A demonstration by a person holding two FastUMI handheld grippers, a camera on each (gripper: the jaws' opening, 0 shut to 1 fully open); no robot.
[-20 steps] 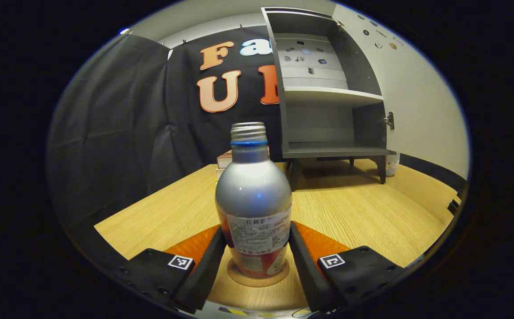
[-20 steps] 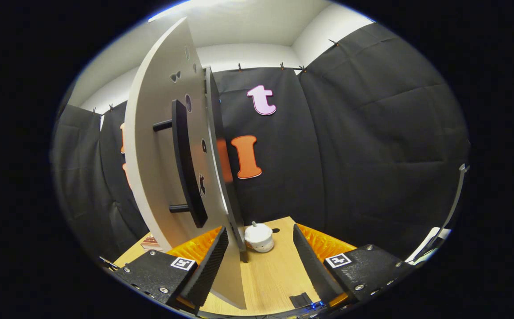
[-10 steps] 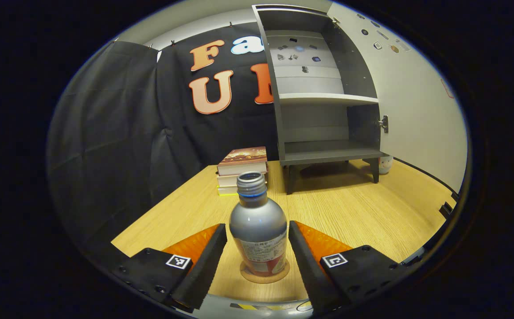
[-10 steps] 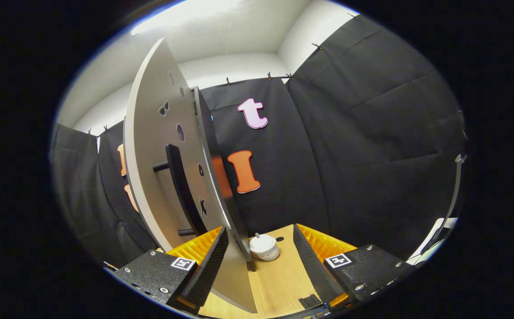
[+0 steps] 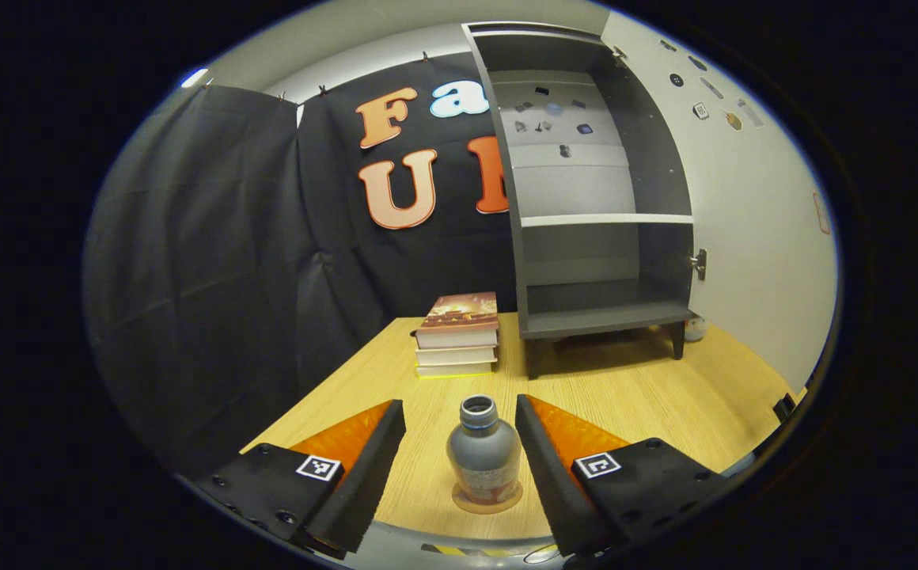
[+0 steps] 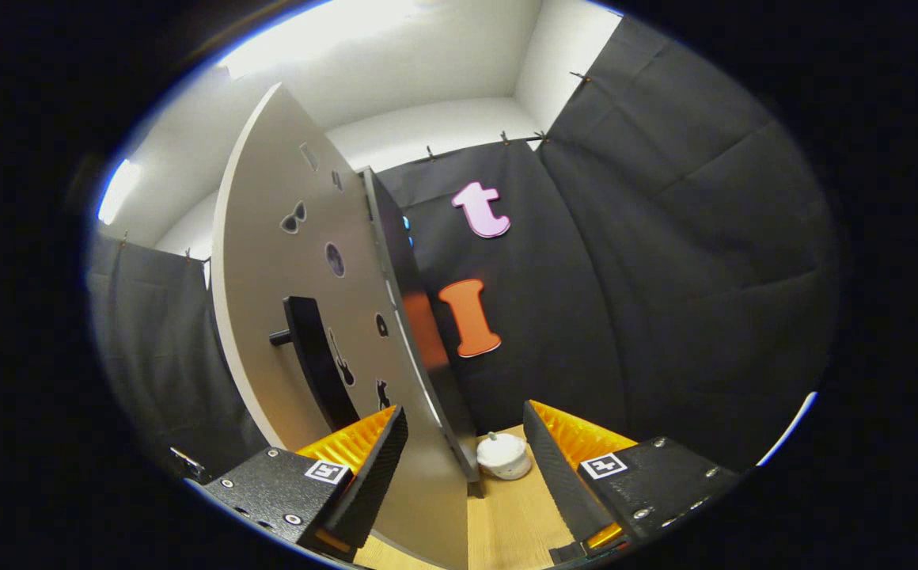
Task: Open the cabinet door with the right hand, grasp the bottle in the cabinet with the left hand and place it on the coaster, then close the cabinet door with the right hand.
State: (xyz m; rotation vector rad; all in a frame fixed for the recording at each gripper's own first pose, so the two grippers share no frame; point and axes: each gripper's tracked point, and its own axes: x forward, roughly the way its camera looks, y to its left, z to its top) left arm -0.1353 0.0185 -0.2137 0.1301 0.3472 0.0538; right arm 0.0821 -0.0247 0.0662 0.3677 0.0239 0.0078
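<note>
- Wood-grain table point(image 5: 625, 396) fills the floor of the booth, with black cloth hung behind it and a pale wall to one side
- On the table, in the left gripper view, the bottle point(image 5: 483, 463) stands upright on a round coaster point(image 5: 459, 502), silver-bodied with a printed label low down and a threaded neck
- Left gripper point(image 5: 459, 455) has its fingers spread wide; the bottle sits between them with a clear gap on each side, touched by neither
- Beyond the bottle a stack of books point(image 5: 459, 336) lies flat, just beside the grey cabinet point(image 5: 586, 206)
- Cabinet stands on short legs with its front open; one shelf divides it, and both compartments look bare apart from small stickers on the back panel
- Cabinet door point(image 6: 301, 317) is seen in the right gripper view, swung out and nearly edge-on, pale with small stickers and a dark bar handle point(image 6: 316, 364)
- Right gripper point(image 6: 467, 459) is spread apart; the door's lower edge runs down between its fingers, close to the left finger, though contact cannot be told
- Small white lidded pot point(image 6: 504, 457) sits on the table past the door's edge
</note>
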